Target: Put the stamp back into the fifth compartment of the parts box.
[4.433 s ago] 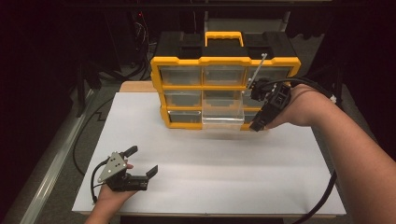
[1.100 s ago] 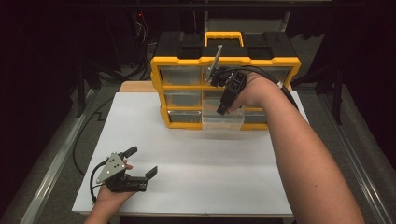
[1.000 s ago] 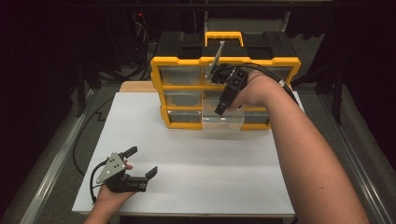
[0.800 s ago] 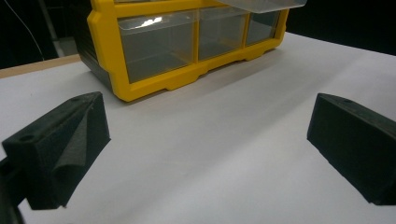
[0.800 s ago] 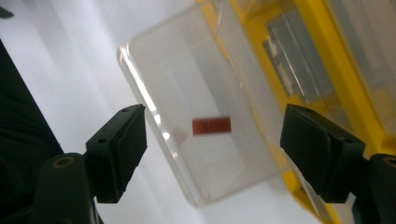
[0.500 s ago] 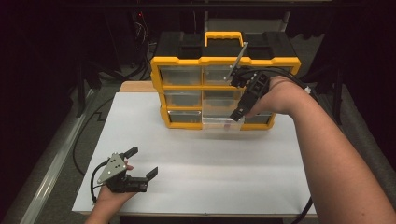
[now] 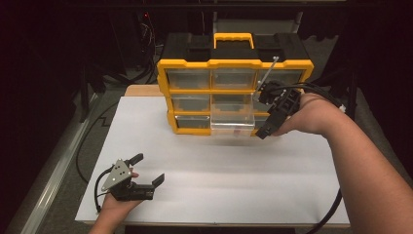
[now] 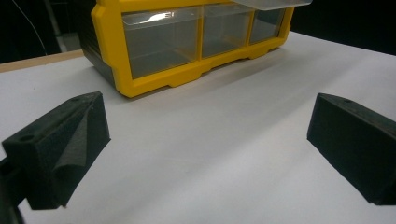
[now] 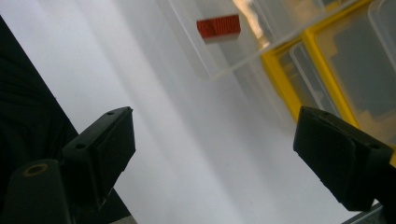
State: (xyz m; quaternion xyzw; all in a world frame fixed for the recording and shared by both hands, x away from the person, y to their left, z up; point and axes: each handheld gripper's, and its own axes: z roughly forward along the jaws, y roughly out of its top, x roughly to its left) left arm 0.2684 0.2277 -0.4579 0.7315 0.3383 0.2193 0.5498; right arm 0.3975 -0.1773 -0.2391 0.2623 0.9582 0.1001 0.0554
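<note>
The organizer [image 7: 234, 92], a yellow-framed box with a black top and clear drawers, stands at the far edge of the white sheet [image 7: 219, 170] that covers the table. One clear drawer [image 7: 233, 118] in the bottom row, middle column, is pulled out toward the person and overhangs the sheet; a small red block [image 9: 218, 27] lies inside it, seen through the clear wall in the right gripper view. The right gripper [image 7: 267, 127] hangs just beside the drawer's right front corner, at the organizer's lower right; its jaws have just been opening and stand wide with nothing between them, bare sheet showing in the gap in its own view. The drawer's front edge lies ahead of the jaws there, apart from both pads. The left gripper [image 7: 146, 171] rests low near the front left corner of the sheet, well apart from the organizer, its jaws spread wide and empty. In its view the organizer's bottom row faces it across open sheet, the pulled drawer jutting out at the top edge. A wide bare stretch of sheet lies between the two grippers and in front of the organizer; beyond the sheet's left edge a grey rail [image 7: 53, 170] and cables [image 7: 87, 136] run along.
</note>
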